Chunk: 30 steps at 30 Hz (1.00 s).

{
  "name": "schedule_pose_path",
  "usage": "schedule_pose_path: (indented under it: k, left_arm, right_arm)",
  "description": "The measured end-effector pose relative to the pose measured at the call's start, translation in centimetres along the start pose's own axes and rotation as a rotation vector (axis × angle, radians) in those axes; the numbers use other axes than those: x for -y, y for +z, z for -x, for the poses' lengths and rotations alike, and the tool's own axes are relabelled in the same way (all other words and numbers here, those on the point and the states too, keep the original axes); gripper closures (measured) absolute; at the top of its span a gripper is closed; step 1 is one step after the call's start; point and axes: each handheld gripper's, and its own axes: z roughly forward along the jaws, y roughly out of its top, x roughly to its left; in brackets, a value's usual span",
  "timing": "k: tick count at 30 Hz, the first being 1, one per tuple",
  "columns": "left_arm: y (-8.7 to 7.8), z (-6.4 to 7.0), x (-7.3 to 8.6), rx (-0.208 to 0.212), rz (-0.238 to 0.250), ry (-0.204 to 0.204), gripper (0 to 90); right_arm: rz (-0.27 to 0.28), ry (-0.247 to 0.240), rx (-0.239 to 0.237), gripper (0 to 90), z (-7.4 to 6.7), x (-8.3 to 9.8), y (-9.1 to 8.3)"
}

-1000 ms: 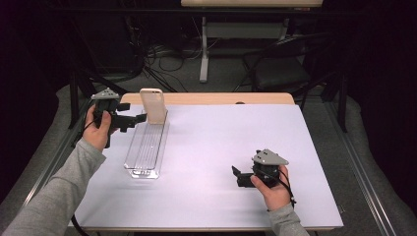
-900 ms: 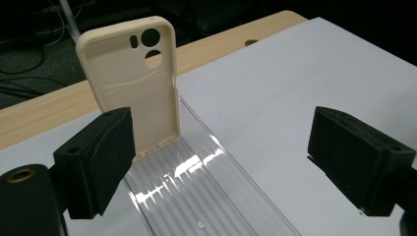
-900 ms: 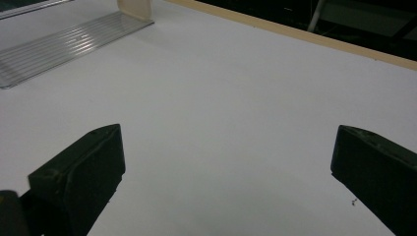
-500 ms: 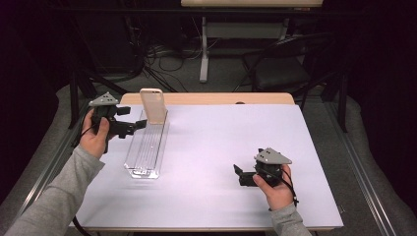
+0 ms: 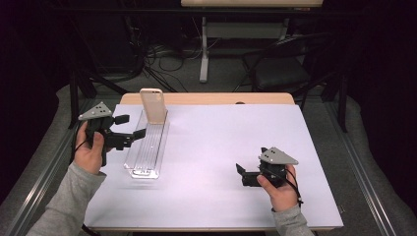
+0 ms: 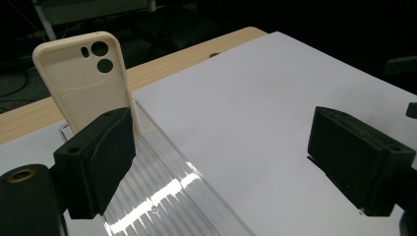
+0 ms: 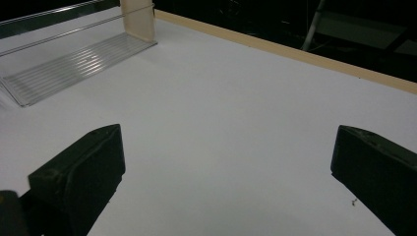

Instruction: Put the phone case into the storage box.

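Note:
A cream phone case (image 5: 152, 105) (image 6: 86, 79) (image 7: 138, 18) stands upright at the far end of a clear ribbed plastic rack (image 5: 148, 145) (image 6: 172, 191) (image 7: 74, 59) on the white table. My left gripper (image 5: 130, 126) (image 6: 236, 167) hovers just left of the rack, jaws open and empty, pointing right toward it. My right gripper (image 5: 241, 173) (image 7: 226, 172) rests low over the table at the front right, jaws open with nothing between them, pointing left.
The white table top (image 5: 221, 147) has a wooden far edge (image 5: 211, 99). Behind it stand a dark chair (image 5: 282, 69), cables and a table leg (image 5: 203, 49) on the floor. Grey carpet borders both sides.
My left gripper has drawn back to the left and toward the front, away from the phone case. The case still stands in the rack. The right hand has barely shifted.

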Motion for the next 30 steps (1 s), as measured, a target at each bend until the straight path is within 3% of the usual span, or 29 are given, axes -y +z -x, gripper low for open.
schedule_pose_path:
  k: [9, 17, 30]
  left_arm:
    - [-1.1, 1.7, 1.2, 0.034, 0.022, -0.015, 11.1]
    - [-2.1, 2.8, 2.9, 0.016, 0.021, -0.010, 11.1]
    - [-1.3, 2.7, 6.5, 0.013, 0.020, -0.034, 11.2]
  right_arm:
    - [-0.011, -0.003, -0.015, 0.0, 0.0, -0.3, -0.5]
    - [-0.012, 0.008, -0.008, 0.0, 0.4, -0.3, -1.4]
    - [-0.023, 0.017, -0.001, 0.0, 0.8, 0.6, -2.6]
